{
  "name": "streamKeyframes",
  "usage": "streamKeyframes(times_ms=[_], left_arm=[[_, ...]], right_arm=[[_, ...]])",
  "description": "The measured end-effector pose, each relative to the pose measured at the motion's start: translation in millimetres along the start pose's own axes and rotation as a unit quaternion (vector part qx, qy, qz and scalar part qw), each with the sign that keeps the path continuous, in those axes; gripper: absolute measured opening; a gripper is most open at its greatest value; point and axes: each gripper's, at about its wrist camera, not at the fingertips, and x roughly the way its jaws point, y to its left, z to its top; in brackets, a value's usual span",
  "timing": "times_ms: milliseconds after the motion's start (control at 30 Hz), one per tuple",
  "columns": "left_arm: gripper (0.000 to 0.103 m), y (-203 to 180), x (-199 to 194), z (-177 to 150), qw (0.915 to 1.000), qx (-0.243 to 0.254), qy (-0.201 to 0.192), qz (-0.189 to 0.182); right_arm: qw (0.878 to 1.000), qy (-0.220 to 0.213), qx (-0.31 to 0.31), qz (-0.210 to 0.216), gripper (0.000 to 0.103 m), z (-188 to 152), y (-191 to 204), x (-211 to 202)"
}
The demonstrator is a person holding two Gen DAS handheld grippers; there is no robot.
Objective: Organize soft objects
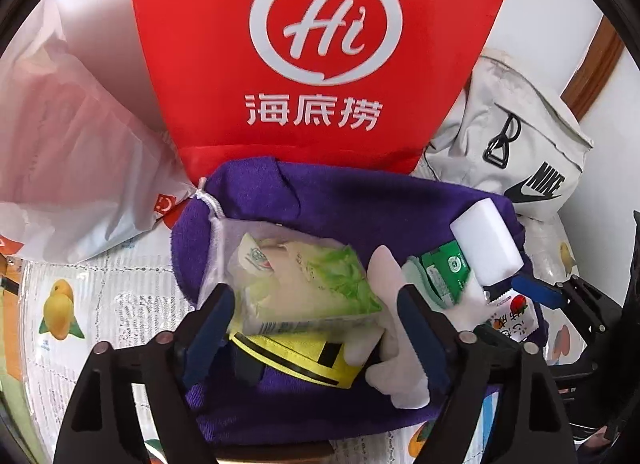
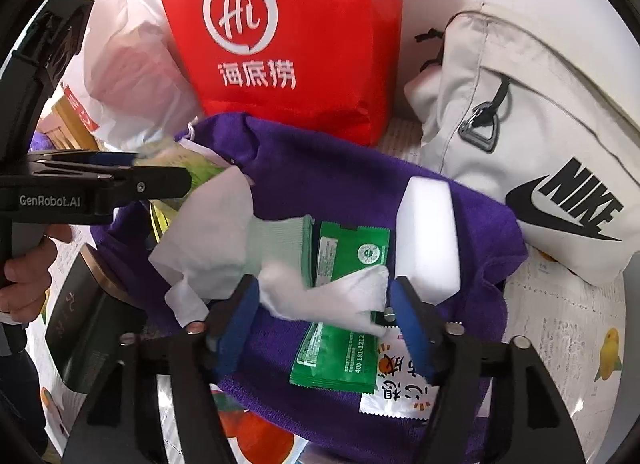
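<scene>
A purple towel (image 1: 340, 204) lies spread on the table with soft items piled on it. My left gripper (image 1: 314, 296) is open and straddles a green-and-white tissue pack (image 1: 304, 284) in a mesh pouch, which lies on a yellow item with black stripes (image 1: 296, 356). My right gripper (image 2: 325, 288) is open around a crumpled white tissue (image 2: 332, 296), its blue pads clear of it. Under the tissue lie green sachets (image 2: 352, 248) and a white sachet with orange print (image 2: 400, 380). A white sponge block (image 2: 428, 236) rests just right of them.
A red paper bag (image 1: 320, 44) stands behind the towel, with a white plastic bag (image 1: 72, 144) to its left and a beige Nike backpack (image 2: 520, 124) to its right. A fruit-print tablecloth (image 1: 60, 304) covers the table. A dark box (image 2: 88, 324) sits at the left by a person's hand (image 2: 24, 276).
</scene>
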Motion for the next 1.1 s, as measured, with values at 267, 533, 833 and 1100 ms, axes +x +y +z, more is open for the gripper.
streamKeyframes(times_ms=[267, 533, 833, 1100], left_arm=[[0.087, -2, -23, 0, 0.9999, 0.004, -0.011, -0.001], [0.087, -7, -58, -19, 0.9993, 0.012, -0.029, 0.02], [0.087, -18, -113, -70, 0.9977, 0.019, -0.049, 0.043], [0.087, -43, -162, -132, 0.9964, 0.027, -0.066, 0.046]], right_arm=[[1.0, -0.011, 0.014, -0.003, 0.072, -3, -3, -19], [0.999, -0.028, 0.037, -0.013, 0.072, -16, -2, -55], [0.997, -0.06, 0.051, 0.0, 0.078, -49, 23, -114], [0.995, -0.078, 0.054, -0.021, 0.085, -88, 47, -167]])
